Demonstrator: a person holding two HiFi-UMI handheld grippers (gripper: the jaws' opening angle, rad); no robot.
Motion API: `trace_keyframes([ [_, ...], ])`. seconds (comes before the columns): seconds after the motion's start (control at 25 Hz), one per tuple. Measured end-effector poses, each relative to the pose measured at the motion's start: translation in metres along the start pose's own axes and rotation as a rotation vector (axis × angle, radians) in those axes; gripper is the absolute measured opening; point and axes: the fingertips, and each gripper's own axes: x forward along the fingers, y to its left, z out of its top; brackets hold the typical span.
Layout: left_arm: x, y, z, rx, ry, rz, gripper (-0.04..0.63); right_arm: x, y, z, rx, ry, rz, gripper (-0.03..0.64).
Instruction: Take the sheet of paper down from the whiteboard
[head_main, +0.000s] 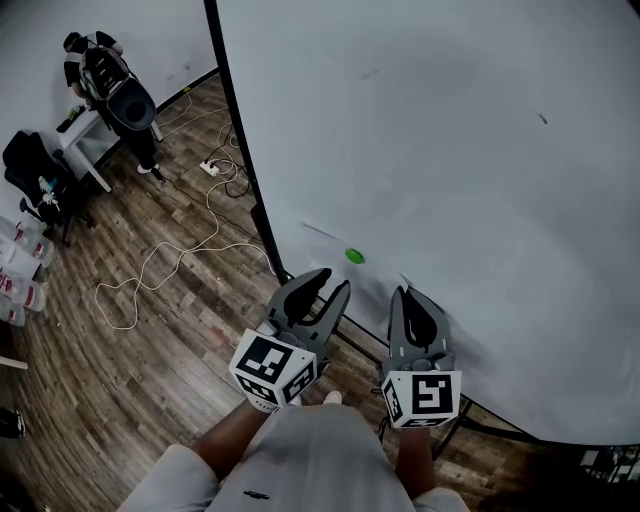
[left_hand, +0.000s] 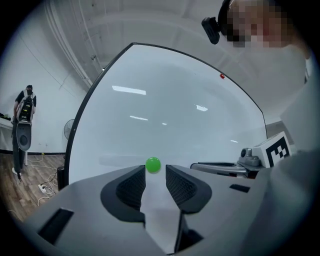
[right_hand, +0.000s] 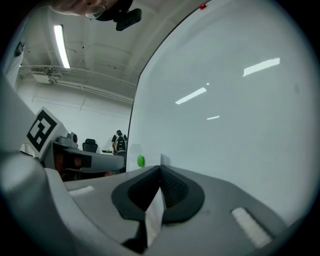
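The whiteboard carries the sheet of paper, surely light, limp, easy to tear; the right claw pinches its edge; the left claw stands spread around it, below the green magnet; better to grip near that magnet

The whiteboard fills the right of the head view, with the floor to its left. A magnet sits on the board just ahead of the left gripper. The right gripper is beside it on the right, and both point at the board. Below the magnet, the sheet of paper runs between the left fingers, which are spread to either side of it. Its edge is pinched between the right fingers. At far left a person stands by a table, with a chair nearby and a cable on the floor.
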Motion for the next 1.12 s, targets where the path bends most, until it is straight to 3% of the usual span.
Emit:
trace_keyframes([
  [0.24, 0.02, 0.003, 0.0, 0.011, 0.014, -0.003, 0.161, 0.002, 0.002, 0.0, 0.0, 0.002, 0.005, 0.011],
  [0.72, 0.043, 0.002, 0.004, 0.021, 0.012, -0.012, 0.161, 0.001, 0.001, 0.001, 0.005, 0.002, 0.023, 0.011],
  [1.12, 0.041, 0.007, 0.005, 0.059, 0.009, 0.03, 0.127, 0.0, 0.002, 0.003, 0.013, -0.006, 0.027, 0.011],
])
